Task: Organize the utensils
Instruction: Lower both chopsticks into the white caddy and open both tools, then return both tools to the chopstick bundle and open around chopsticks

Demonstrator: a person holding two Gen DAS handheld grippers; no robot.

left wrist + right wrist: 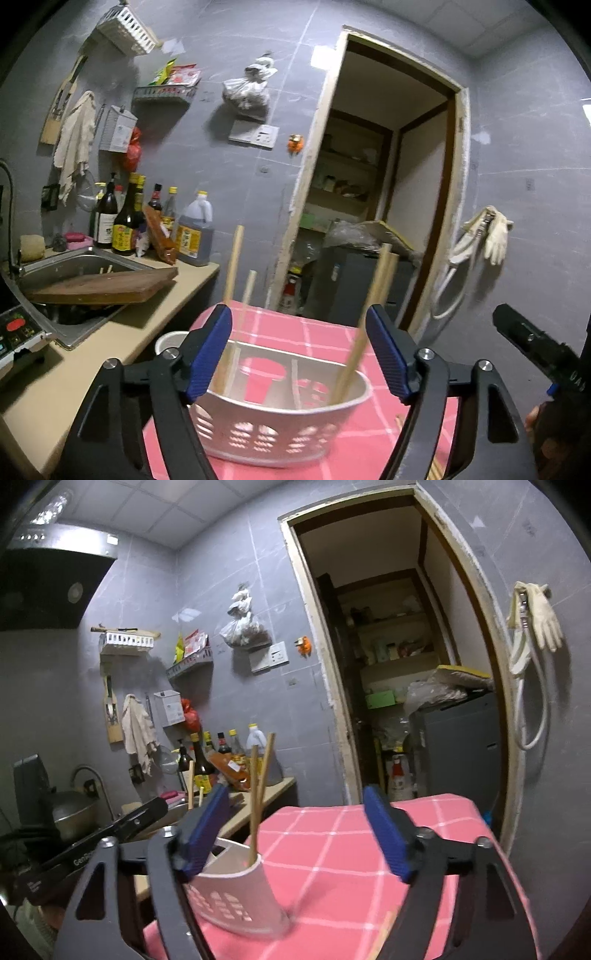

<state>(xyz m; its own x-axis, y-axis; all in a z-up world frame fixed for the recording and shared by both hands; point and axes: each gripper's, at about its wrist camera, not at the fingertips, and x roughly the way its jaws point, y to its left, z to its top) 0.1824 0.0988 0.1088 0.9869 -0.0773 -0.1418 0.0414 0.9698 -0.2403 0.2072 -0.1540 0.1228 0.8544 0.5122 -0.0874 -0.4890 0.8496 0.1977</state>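
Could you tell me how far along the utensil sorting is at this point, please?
Done: several chopsticks already stand in the white holder on the pink checked cloth. In hand: nothing; the left gripper and right gripper are both open and empty. Left: at least one loose chopstick lies on the cloth beside the holder, with what may be more near the bottom edge.
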